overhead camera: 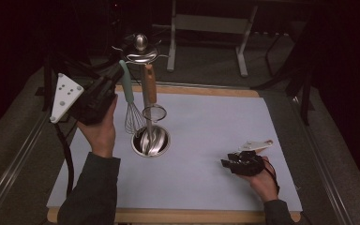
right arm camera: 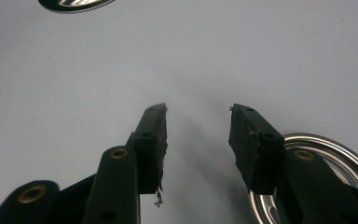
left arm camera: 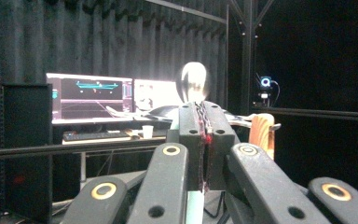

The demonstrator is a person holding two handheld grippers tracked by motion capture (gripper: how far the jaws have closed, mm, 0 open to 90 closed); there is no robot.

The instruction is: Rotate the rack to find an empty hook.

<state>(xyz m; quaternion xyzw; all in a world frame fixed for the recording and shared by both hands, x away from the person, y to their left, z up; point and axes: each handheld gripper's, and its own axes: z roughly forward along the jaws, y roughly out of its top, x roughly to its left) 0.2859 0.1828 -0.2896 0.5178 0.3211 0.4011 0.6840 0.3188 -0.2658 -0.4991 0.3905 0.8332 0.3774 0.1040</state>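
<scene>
1. A dark room with black curtain walls surrounds a wooden-edged table (overhead camera: 178, 216) covered by a smooth, matte, pale grey mat (overhead camera: 206, 140); lit monitors (left arm camera: 91, 97) glow beyond in the left gripper view.
2. Near the mat's centre stands a polished steel utensil stand (overhead camera: 149, 117): a round, shiny base (overhead camera: 151, 141), a thin upright rod and a hooked top ring with a ball knob (overhead camera: 141, 41) at 12 o'clock.
3. A whisk (overhead camera: 130, 101) hangs from the ring at the stand's 9 o'clock side; its handle is mint green and smooth, its wire loops thin and bulb-shaped, ending just above the base.
4. Beside it, at the rod, hangs a small mesh strainer (overhead camera: 153, 101) with a rounded, warm-toned wooden handle.
5. The left gripper (overhead camera: 118, 75), black with a grey three-cornered plate, is raised at the stand's 9 o'clock; its jaws are pressed together on the top of the mint whisk handle.
6. The right gripper (overhead camera: 226, 159) lies low over the mat at the stand's 4 o'clock, jaws apart with bare mat between them.
7. In the right gripper view a round ribbed steel rim (right arm camera: 335, 158) shows at 4 o'clock.
</scene>
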